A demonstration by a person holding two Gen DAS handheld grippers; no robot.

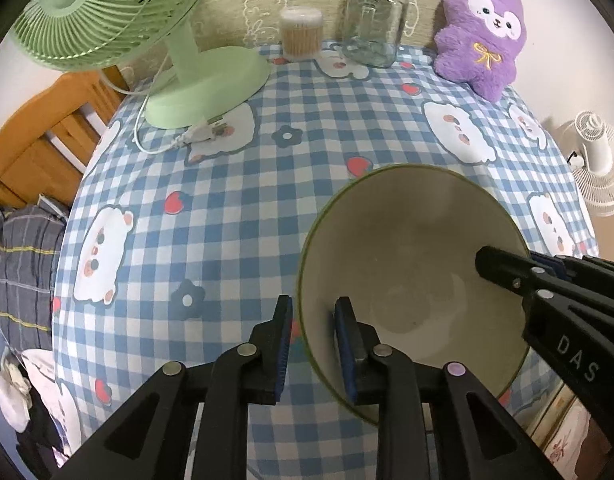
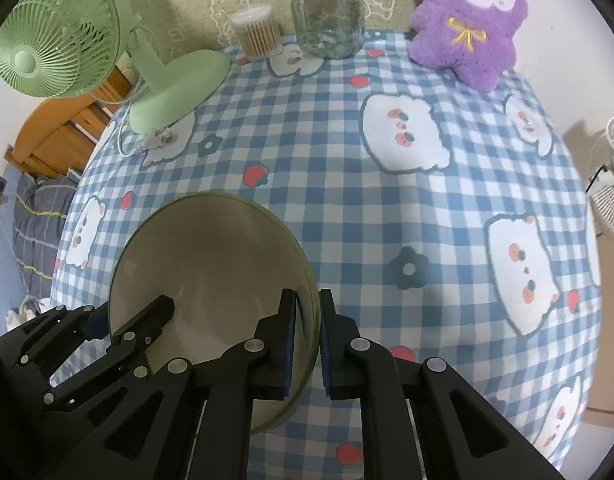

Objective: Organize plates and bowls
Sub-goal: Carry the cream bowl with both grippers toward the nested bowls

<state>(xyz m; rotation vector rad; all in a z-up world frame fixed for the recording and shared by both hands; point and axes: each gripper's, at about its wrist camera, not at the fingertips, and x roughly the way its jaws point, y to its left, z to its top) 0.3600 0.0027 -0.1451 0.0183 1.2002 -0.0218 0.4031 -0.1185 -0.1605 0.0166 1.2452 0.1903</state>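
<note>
A cream bowl (image 1: 407, 248) with a green rim sits at the near side of the checked table. My left gripper (image 1: 313, 312) straddles its left rim, one finger outside and one inside, with a gap between pads and rim. My right gripper (image 2: 308, 308) is closed on the bowl's (image 2: 211, 256) right rim, one pad on each side. The right gripper also shows in the left wrist view (image 1: 503, 268), and the left gripper in the right wrist view (image 2: 147, 316). No plates are in view.
At the back of the blue checked tablecloth (image 1: 267, 184) stand a green desk fan (image 1: 179, 60) with its cord, a tub of cotton swabs (image 1: 301, 32), a glass jar (image 1: 373, 20) and a purple plush toy (image 1: 481, 32). A white fan (image 1: 599, 164) stands off the right edge.
</note>
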